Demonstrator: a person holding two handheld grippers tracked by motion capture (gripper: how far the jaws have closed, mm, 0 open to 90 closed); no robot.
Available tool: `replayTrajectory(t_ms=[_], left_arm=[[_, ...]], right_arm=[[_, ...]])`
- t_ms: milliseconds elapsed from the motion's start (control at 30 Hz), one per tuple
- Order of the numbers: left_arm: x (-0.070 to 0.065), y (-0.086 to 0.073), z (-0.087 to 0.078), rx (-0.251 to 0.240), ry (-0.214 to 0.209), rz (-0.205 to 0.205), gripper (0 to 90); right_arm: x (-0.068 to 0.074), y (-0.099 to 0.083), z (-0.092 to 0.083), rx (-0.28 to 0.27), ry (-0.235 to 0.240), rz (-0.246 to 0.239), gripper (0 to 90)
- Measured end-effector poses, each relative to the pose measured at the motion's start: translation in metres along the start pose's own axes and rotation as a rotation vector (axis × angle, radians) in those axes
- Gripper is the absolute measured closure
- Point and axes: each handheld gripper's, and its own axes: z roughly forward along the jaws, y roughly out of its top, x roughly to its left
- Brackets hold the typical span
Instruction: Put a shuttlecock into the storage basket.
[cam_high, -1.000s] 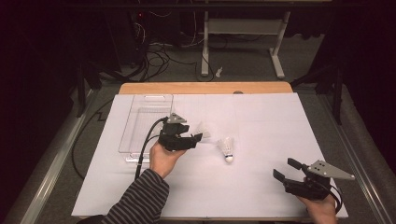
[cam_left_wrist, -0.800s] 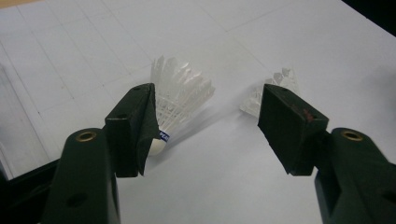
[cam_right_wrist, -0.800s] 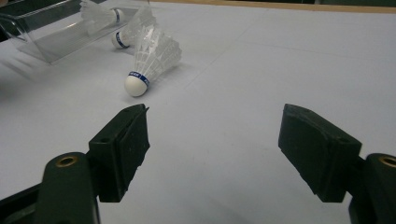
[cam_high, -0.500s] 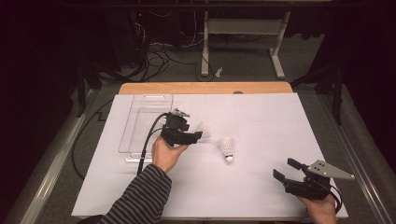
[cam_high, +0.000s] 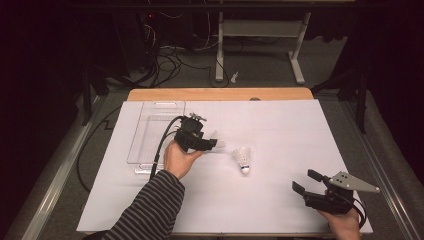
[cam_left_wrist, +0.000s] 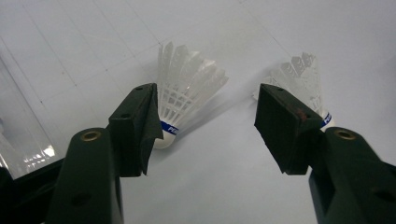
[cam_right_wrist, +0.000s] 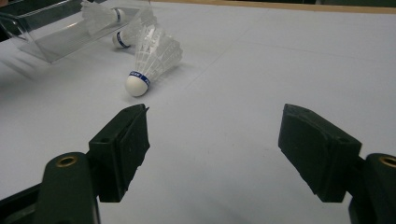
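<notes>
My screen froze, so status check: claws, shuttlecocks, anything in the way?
Left claw open, near shuttlecock between jaws, unpinched. Right claw open, empty. Second shuttlecock lies apart on white sheet. Nothing blocking.

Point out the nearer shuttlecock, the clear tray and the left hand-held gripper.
nearer shuttlecock (cam_left_wrist: 187, 93): left gripper view, feather skirt.
clear tray (cam_high: 150, 137): high view, bare floor.
left hand-held gripper (cam_high: 212, 145): high view, between its fingertips.

Open jaws over white table, shuttlecocks ahead

The gripper (cam_right_wrist: 212, 154) has its jaws wide apart with nothing between them. A shuttlecock (cam_right_wrist: 152, 63) lies on the table (cam_right_wrist: 280, 60) beyond the left jaw, cork toward the camera. Another (cam_right_wrist: 128, 32) lies behind it, a third (cam_right_wrist: 100, 14) in the clear tray (cam_right_wrist: 51, 35).
</notes>
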Motion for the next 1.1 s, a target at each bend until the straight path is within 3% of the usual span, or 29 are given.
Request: replayTrajectory(t_ms=[667,1100], left_arm=[[0.006,0.016,0.011,0.088,0.013,-0.010,38.6],[0.003,0.025,0.020,0.148,0.027,0.026,35.7]], right_arm=[[0.000,0.000,0.000,0.003,0.001,0.002,25.2],[0.000,0.000,0.000,0.006,0.004,0.001,25.2]])
